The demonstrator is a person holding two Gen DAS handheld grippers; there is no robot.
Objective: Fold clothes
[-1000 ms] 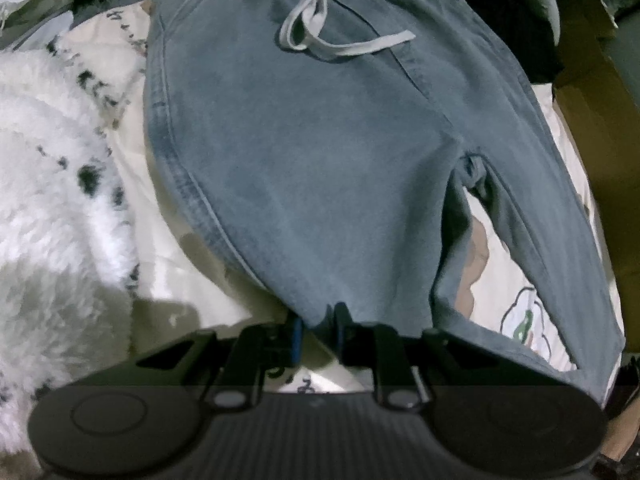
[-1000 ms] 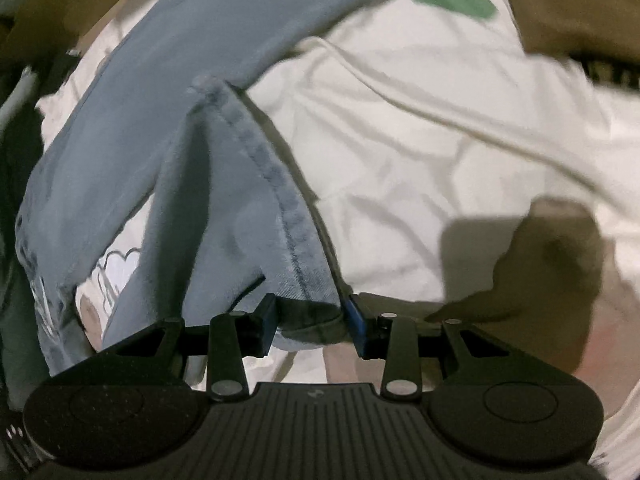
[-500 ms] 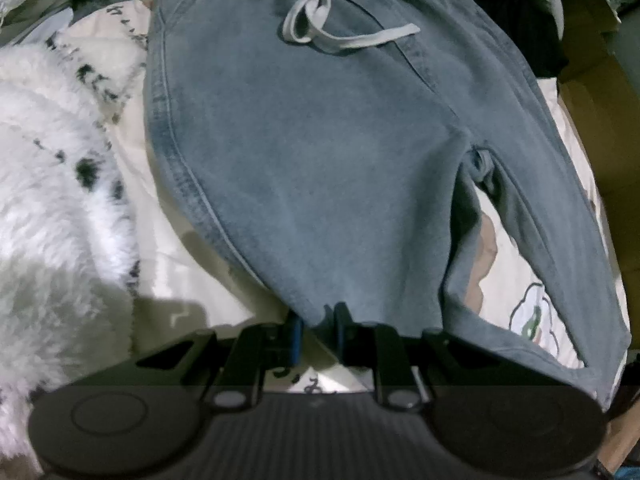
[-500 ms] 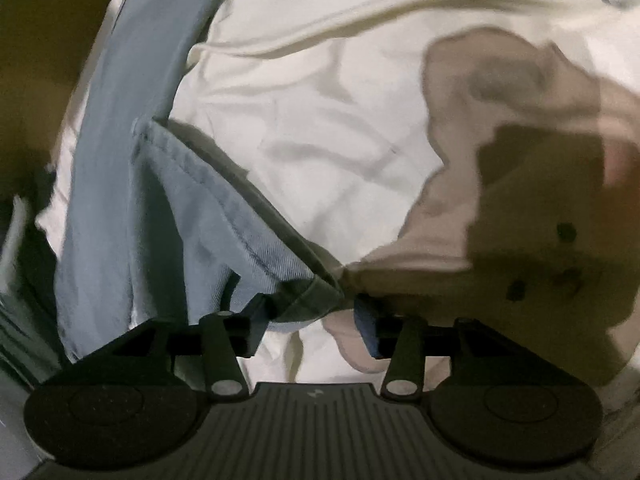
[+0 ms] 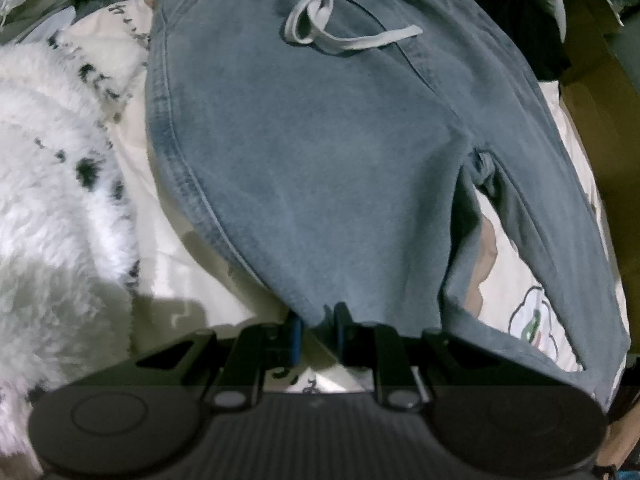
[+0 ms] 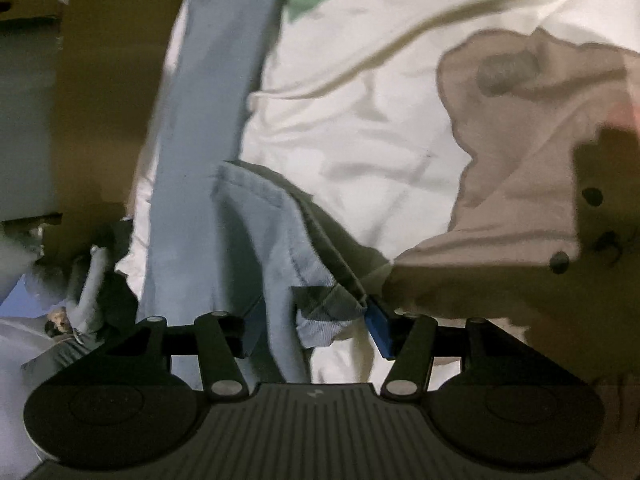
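Note:
Blue-grey denim trousers (image 5: pixel 320 140) with a white drawstring (image 5: pixel 328 28) lie flat on a cream printed bedsheet (image 5: pixel 180 272), waistband at the far end. My left gripper (image 5: pixel 316 328) points steeply down and is shut on the hem of the near leg. In the right wrist view the other leg (image 6: pixel 200 120) runs up the left side, and its folded hem (image 6: pixel 320 308) lies between the spread fingers of my right gripper (image 6: pixel 312 324). The blue pad (image 6: pixel 378 328) stands just beside the cloth, and nothing pinches the hem.
A fluffy white blanket with black spots (image 5: pixel 52 200) lies left of the trousers. Brown cardboard (image 5: pixel 600 120) borders the sheet on the right and also shows as cardboard (image 6: pixel 100 80) beside the leg. The sheet (image 6: pixel 360 120) carries a brown cartoon print (image 6: pixel 520 160).
The right gripper's jaws widened off the leg hem they were pinching, and that gripper rolled and slid across the sheet. The left gripper kept still, shut on its hem.

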